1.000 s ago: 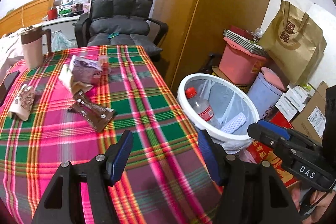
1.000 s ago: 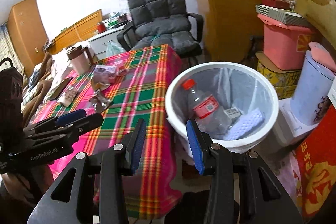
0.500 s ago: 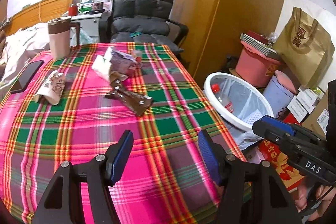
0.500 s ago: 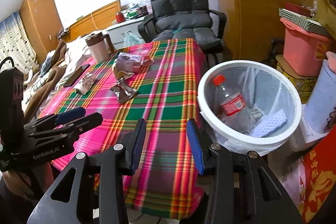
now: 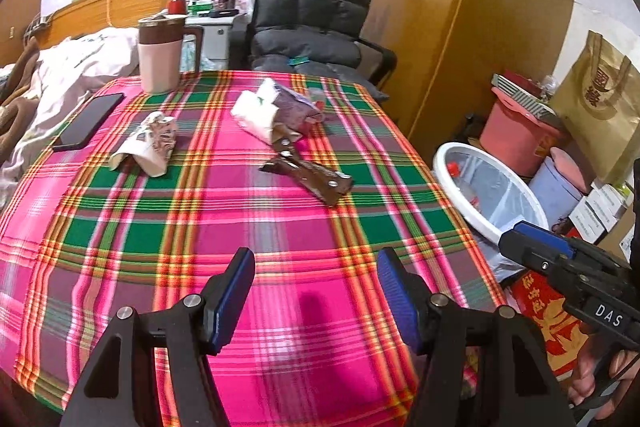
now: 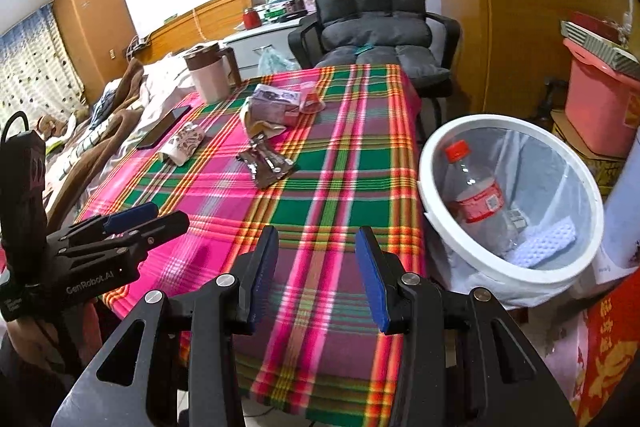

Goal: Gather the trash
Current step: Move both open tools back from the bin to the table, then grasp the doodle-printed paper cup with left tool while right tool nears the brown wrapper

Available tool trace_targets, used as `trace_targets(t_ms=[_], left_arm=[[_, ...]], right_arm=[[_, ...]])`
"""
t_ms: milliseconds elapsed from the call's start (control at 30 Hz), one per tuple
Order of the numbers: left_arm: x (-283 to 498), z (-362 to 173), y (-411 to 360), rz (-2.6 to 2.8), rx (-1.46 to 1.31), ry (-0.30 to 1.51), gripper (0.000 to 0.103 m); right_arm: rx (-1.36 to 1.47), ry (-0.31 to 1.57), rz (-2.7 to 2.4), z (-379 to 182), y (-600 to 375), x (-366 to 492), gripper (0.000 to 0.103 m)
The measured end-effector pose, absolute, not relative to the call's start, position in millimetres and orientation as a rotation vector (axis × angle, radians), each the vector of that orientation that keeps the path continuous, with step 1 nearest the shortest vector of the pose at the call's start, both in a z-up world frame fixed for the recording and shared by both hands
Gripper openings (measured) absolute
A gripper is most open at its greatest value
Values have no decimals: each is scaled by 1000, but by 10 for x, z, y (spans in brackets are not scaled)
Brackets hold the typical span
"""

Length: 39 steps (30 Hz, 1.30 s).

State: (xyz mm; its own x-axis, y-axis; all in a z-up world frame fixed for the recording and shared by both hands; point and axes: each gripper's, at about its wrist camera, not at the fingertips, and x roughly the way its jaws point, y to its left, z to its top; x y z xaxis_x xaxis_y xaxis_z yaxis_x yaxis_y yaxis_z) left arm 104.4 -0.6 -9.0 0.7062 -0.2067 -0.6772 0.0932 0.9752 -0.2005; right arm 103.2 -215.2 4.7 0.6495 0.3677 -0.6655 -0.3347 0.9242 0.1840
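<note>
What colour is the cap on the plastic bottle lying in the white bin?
Red. The clear plastic bottle in the white round bin shows best in the right wrist view.

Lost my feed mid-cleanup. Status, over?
Left gripper and right gripper open, empty. Brown wrapper on tablecloth, untouched. Bin holds bottle. Path clear.

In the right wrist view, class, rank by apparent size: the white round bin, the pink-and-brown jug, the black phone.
1. White round bin, though nearness enlarges it.
2. Pink-and-brown jug.
3. Black phone, seen foreshortened.
</note>
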Motion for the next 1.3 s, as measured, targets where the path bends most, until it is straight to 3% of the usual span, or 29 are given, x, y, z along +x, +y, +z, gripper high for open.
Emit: trace_targets(t_ms=[1300], left_arm=[[2114,-233,1322,57,-140,769,64]], right_arm=[[-134,858,635,-261,-1213,1795,43]])
